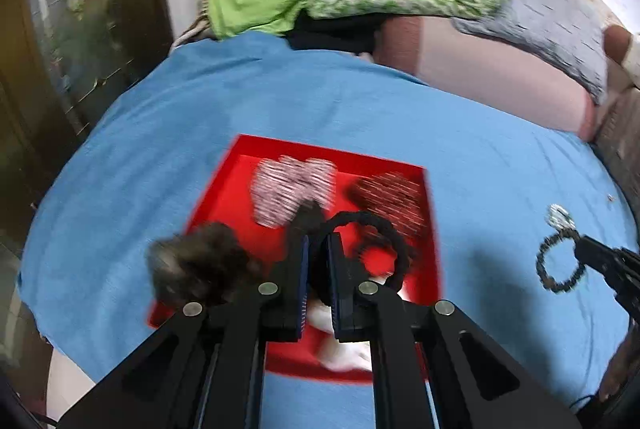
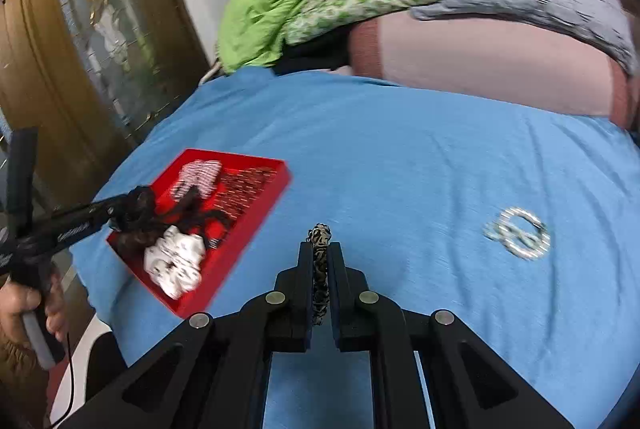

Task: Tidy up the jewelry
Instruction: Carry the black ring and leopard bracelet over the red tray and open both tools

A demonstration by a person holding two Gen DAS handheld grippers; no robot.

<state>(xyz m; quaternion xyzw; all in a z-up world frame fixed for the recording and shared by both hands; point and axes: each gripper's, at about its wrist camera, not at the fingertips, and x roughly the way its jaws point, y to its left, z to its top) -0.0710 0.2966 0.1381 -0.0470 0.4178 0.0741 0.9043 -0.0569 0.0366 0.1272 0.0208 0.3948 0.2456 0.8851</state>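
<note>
Two grippers are working over a blue cloth: the left gripper is clamping a black cord loop over the red tray, and the right gripper is pinching a black-and-cream braided bracelet above the cloth, right of the tray. One silvery ring piece is lying farther right, blurred. In the tray, a white scrunchie, two striped pieces and dark furry ones are smearing together, hard to count.
</note>
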